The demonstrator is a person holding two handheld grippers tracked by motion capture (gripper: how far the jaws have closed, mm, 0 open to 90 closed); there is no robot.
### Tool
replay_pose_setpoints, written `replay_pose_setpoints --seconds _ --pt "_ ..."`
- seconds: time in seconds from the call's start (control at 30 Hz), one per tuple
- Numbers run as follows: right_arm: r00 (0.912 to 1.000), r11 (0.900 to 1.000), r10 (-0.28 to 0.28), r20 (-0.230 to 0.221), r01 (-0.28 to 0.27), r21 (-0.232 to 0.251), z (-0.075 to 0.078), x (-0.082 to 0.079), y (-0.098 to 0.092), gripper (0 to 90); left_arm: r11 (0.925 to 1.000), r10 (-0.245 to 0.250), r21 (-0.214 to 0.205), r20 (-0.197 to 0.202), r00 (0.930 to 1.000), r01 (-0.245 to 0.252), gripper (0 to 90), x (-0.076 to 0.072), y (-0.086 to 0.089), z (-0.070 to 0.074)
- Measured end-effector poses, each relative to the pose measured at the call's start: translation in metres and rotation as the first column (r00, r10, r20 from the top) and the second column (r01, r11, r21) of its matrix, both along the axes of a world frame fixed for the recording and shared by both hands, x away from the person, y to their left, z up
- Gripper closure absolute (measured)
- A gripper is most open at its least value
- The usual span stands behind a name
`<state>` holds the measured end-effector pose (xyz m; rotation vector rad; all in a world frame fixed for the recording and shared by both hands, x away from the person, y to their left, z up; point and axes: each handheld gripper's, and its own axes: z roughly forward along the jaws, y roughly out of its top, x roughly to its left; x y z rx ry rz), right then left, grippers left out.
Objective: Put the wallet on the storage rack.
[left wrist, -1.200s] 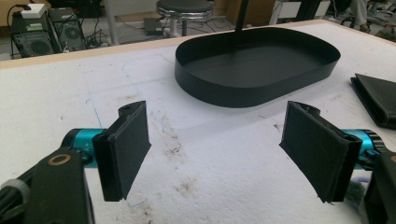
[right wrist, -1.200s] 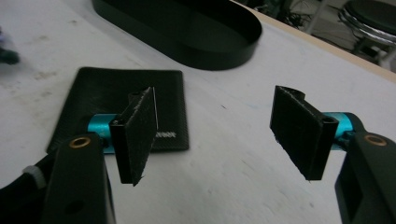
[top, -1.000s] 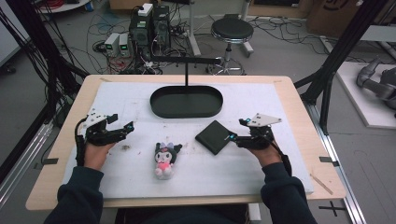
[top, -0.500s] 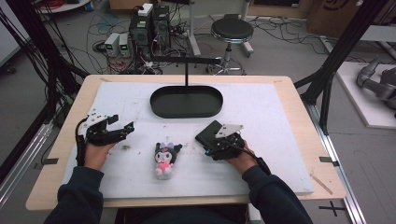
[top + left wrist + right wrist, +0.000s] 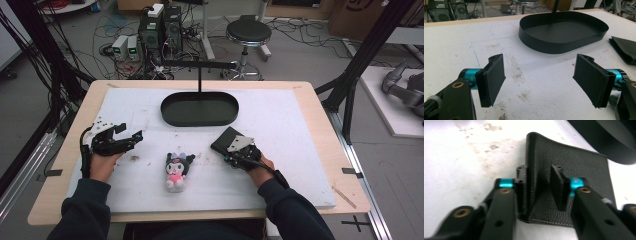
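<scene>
The right gripper (image 5: 235, 154) sits at the near edge of a black leather wallet (image 5: 226, 140), which lies flat on the white foam mat (image 5: 295, 150) at about five o'clock from the black oval tray (image 5: 200, 109). In the right gripper view the jaws have just been closing, and the right gripper (image 5: 540, 188) now pinches a raised fold of the wallet (image 5: 574, 165): the left pad presses against the upturned flap while the right pad bears on the leather from the other side.

The left gripper (image 5: 131, 139) rests at the mat's nine o'clock side, well apart from the wallet. In its own view the left gripper (image 5: 540, 80) has its jaws spread wide with only stained foam between them; the tray (image 5: 564, 31) lies ahead at twelve o'clock, and a corner of the wallet (image 5: 624, 48) shows at three o'clock.

A small plush toy (image 5: 176, 171) with black ears and a pink body lies on the mat between the two hands, at six o'clock from the tray, touching neither gripper.
</scene>
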<state>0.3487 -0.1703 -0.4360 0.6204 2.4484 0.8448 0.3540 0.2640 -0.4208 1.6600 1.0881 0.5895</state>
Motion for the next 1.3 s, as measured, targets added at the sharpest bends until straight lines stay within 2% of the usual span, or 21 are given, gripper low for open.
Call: replay_pose_setpoints --seconds 0.07,0.13,0.3,0.33,0.37,0.4,0.43,0.53,0.57,0.6,0.63,0.7,0.77,0.8,0.83,0.9,0.97,1.07,1.13,1.27,1.3 --pt "0.9997 0.9998 0.003 0.023 -0.002 -0.019 0.002 0.0 -0.002 79.7 1.0 0.001 -0.001 -0.001 1.0 -0.001 24.6 0.0 0.0 0.0" --pt "0.9998 1.0 -0.004 0.021 0.004 0.002 0.005 -0.001 -0.005 81.2 1.0 0.004 -0.003 0.001 1.0 -0.004 24.7 0.0 0.0 0.0" --pt "0.9994 0.9965 -0.03 0.016 0.028 0.078 0.017 0.0 -0.014 82.2 1.0 0.005 -0.007 -0.001 1.0 -0.005 24.7 0.0 0.002 0.0" --pt "0.9988 0.9894 -0.049 0.005 0.047 0.137 0.025 0.001 -0.022 82.6 0.9999 0.006 -0.009 -0.002 1.0 -0.006 24.7 0.0 0.002 0.0" --pt "0.9988 0.9894 -0.049 0.005 0.047 0.137 0.025 0.001 -0.022 82.6 0.9999 0.006 -0.009 -0.001 1.0 -0.006 24.7 0.0 0.002 0.0" --pt "0.9985 0.9843 -0.054 -0.002 0.054 0.168 0.028 0.001 -0.026 82.8 0.9999 0.005 -0.009 -0.002 1.0 -0.005 24.7 0.0 0.002 0.0" --pt "0.9975 0.9709 -0.068 -0.022 0.071 0.229 0.036 0.002 -0.034 83.0 0.9999 0.006 -0.008 -0.001 1.0 -0.006 24.7 0.0 0.002 0.0" --pt "0.9962 0.949 -0.073 -0.047 0.084 0.304 0.047 0.0 -0.044 83.4 1.0 0.006 -0.008 -0.003 1.0 -0.006 24.8 0.001 0.002 0.0" --pt "0.9958 0.9369 -0.069 -0.06 0.085 0.339 0.052 -0.002 -0.049 83.5 0.9999 0.007 -0.008 -0.003 1.0 -0.007 24.8 0.001 0.001 0.0" --pt "0.9958 0.9369 -0.069 -0.06 0.085 0.339 0.052 -0.002 -0.049 83.5 0.9999 0.009 -0.006 -0.003 1.0 -0.009 24.8 0.001 0.001 0.0" --pt "0.994 0.912 -0.072 -0.083 0.099 0.398 0.059 -0.004 -0.056 83.6 1.0 0.008 -0.003 -0.003 1.0 -0.008 24.8 0.0 0.001 0.0" --pt "0.9921 0.8844 -0.062 -0.109 0.105 0.455 0.064 -0.006 -0.062 83.7 1.0 0.008 -0.001 -0.002 1.0 -0.008 24.8 0.0 0.001 0.0" --pt "0.991 0.8681 -0.054 -0.123 0.107 0.485 0.067 -0.007 -0.066 83.7 1.0 0.008 0.0 -0.002 1.0 -0.008 24.9 0.0 0.001 0.0" --pt "0.991 0.8681 -0.054 -0.123 0.107 0.485 0.067 -0.007 -0.066 83.7 1.0 0.007 0.0 -0.002 1.0 -0.007 24.9 0.0 0.001 0.0" --pt "0.9897 0.8529 -0.043 -0.136 0.108 0.511 0.07 -0.008 -0.068 83.8 1.0 0.007 0.002 -0.002 1.0 -0.007 25.0 0.0 0.001 0.0" --pt "0.9877 0.844 -0.037 -0.152 0.112 0.524 0.071 -0.008 -0.069 83.7 1.0 0.008 -0.001 -0.001 1.0 -0.008 25.0 0.0 0.001 0.0" --pt "0.9874 0.8452 -0.043 -0.152 0.117 0.521 0.07 -0.008 -0.069 83.7 1.0 0.008 0.0 -0.002 1.0 -0.008 25.0 0.0 0.001 0.0" --pt "0.9755 0.8486 -0.092 -0.2 0.182 0.497 0.062 0.0 -0.072 83.7 1.0 0.009 -0.001 -0.002 1.0 -0.009 25.1 0.0 0.001 0.0" --pt "0.969 0.8237 -0.105 -0.224 0.211 0.527 0.058 0.004 -0.078 83.8 1.0 0.008 0.0 -0.003 1.0 -0.008 25.1 0.0 0.001 0.0" --pt "0.9589 0.8087 -0.192 -0.209 0.275 0.52 0.062 0.005 -0.087 83.8 1.0 0.008 0.001 -0.003 1.0 -0.008 25.1 0.0 0.001 0.0" --pt "0.9569 0.809 -0.214 -0.196 0.286 0.513 0.062 0.006 -0.089 83.8 1.0 0.008 0.002 -0.002 1.0 -0.008 25.2 0.0 0.0 -0.001"
